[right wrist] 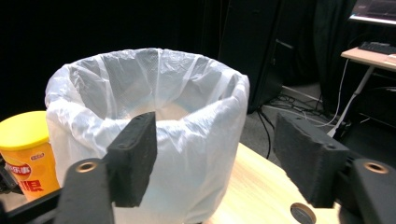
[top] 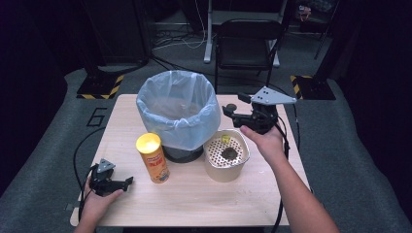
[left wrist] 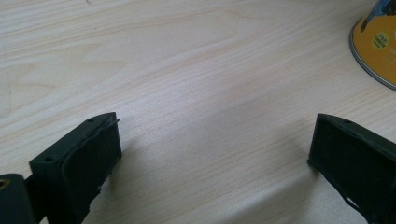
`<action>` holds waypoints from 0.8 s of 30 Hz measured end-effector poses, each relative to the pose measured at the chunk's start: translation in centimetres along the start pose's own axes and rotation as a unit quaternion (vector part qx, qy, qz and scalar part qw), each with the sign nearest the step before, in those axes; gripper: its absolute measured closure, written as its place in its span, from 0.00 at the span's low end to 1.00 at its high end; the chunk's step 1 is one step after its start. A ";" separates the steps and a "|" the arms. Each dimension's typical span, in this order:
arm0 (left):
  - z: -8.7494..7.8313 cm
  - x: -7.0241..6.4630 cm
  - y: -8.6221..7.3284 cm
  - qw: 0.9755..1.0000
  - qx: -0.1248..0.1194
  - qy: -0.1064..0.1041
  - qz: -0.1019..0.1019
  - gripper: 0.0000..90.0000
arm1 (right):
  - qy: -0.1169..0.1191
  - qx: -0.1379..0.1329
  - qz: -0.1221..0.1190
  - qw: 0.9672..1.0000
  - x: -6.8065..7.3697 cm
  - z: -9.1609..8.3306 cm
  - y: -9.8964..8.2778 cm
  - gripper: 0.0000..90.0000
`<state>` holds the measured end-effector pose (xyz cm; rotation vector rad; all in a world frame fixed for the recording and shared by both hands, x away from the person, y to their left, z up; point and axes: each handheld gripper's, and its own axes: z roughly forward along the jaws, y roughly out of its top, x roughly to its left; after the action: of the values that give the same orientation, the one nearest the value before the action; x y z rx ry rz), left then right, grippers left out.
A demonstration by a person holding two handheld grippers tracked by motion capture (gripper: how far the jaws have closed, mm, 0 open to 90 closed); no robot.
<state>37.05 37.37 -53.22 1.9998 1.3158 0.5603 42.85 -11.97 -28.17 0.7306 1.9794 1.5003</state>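
A bin lined with a pale plastic bag [top: 177, 109] stands at the middle back of the wooden table [top: 194, 199]. A yellow snack can [top: 152, 158] stands upright in front of it on the left. A beige tub [top: 226, 172] with a perforated top sits on the right, with a dark lump [top: 229, 153] and a small yellow bit on it. My right gripper [top: 228, 111] hovers right of the bin, pointing at it. Its jaws are open and empty [right wrist: 217, 156], with the bin [right wrist: 154, 121] behind them. My left gripper [top: 127, 182] rests at the front left, open [left wrist: 212, 144] over bare wood.
The yellow can's base [left wrist: 376, 46] lies up and right of my left jaws. A small round mark [right wrist: 302, 213] is on the table by my right jaw. A black chair [top: 248, 41] stands behind the table. Cables trail off the table's left and right edges.
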 end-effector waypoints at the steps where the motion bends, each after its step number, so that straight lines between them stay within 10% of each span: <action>1: 0.0 0.0 0.0 1.000 -0.002 0.001 -0.001 0.04 | 0.000 -0.002 0.003 1.000 -0.1 -0.3 -0.4 0.32; 17: -0.6 0.1 -0.1 1.000 -0.009 0.008 -0.009 0.24 | -0.011 -0.011 0.065 0.998 -1.4 -2.9 -5.8 0.18; 24: -0.9 0.0 0.5 0.998 -0.003 -0.058 -0.039 0.36 | -0.033 -0.001 0.084 0.996 -1.9 -4.1 -8.2 0.15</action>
<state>36.76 37.52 -52.21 1.9362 1.3136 0.4043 40.51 -17.99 -34.95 0.9533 1.9079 1.5510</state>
